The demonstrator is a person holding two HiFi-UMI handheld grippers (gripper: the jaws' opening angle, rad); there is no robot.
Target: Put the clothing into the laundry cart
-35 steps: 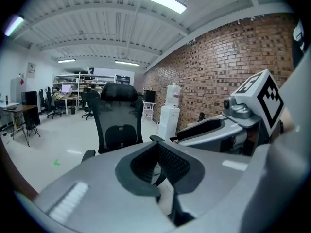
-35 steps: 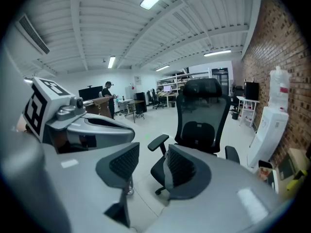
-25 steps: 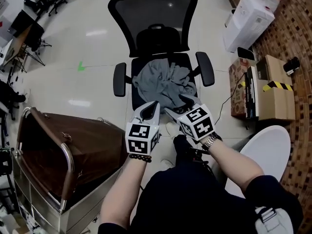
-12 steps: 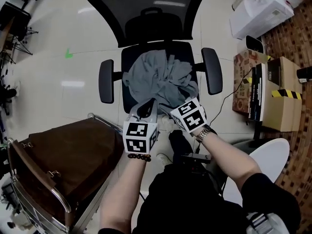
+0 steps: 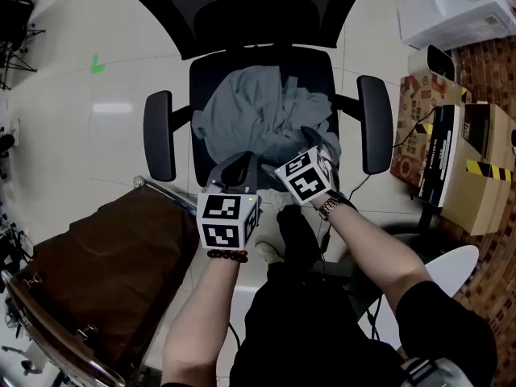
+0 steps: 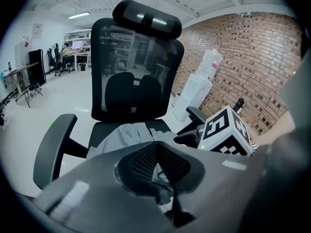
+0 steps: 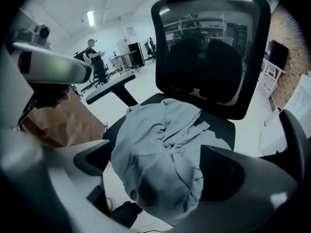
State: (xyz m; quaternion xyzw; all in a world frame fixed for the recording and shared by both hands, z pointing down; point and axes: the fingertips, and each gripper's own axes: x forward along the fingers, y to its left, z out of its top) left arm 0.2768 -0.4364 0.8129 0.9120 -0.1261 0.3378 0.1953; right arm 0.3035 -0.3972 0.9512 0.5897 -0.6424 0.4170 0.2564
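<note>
A crumpled grey garment (image 5: pixel 258 115) lies on the seat of a black office chair (image 5: pixel 159 135). My right gripper (image 5: pixel 317 142) hangs over the garment's near right edge. Its jaws are opening wide, and the grey cloth (image 7: pixel 160 144) lies below and between them, with neither pad pressing on it. My left gripper (image 5: pixel 240 166) is held at the seat's front edge, shut with nothing in it. In the left gripper view its jaws (image 6: pixel 163 171) meet in front of the garment (image 6: pixel 121 135). The laundry cart (image 5: pixel 105 256), lined in brown, stands at my lower left.
Cardboard boxes (image 5: pixel 476 176) and a white appliance (image 5: pixel 459 6) stand to the right by a brick wall. A white round seat (image 5: pixel 443 276) is at my right side. A person (image 7: pixel 95 52) stands far off among desks. The chair's armrests flank the garment.
Both grippers have come forward to the chair's seat, and the view has closed in on it. The right gripper's jaws have spread apart over the garment. The left stays shut.
</note>
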